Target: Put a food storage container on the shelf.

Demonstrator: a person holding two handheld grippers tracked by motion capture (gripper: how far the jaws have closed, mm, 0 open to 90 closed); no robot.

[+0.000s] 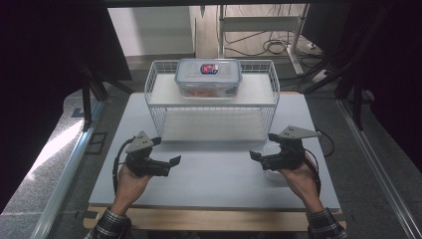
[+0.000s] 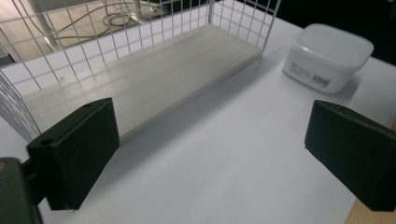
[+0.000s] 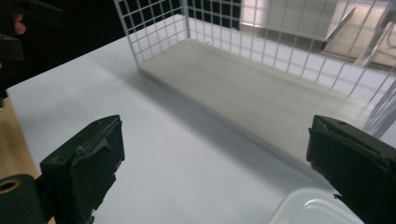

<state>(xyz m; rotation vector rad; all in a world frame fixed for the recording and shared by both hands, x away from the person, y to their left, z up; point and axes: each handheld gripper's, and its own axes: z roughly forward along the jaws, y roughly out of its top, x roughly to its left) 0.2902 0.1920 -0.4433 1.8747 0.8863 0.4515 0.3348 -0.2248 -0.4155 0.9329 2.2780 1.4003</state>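
Room, high view: a dim workspace with dark drapes either side; a pale grey counter carries a white wire rack at its far middle, which serves as landmark here.
Rack top: a clear lidded food box with reddish contents sits on the upper shelf, centred.
Small tub: a white lidded tub stands on the counter in front of the rack's right end, largely behind the right hand.
Left tongs: in front of the rack's left end, pointing inward, spread and empty.
Right tongs: in front of the rack's right end, just beside the tub, spread and empty.
Left gripper view: its two black jaws stand wide apart with bare counter between them; the rack's lower board lies ahead, and the tub sits beyond the rack's end, well apart from these jaws.
Right gripper view: jaws wide and holding nothing; the tub's lid shows at the bottom edge, close under the right-hand jaw.
Step, as judged: taking up the tub with the right tongs.
Doing it well: draw back a little so both pads straddle the tub's walls, below the lid rim; square the wrist to its flat sides; close gently, since thin plastic may flex or slip.
Risk: nudging the tub against the rack's wire.
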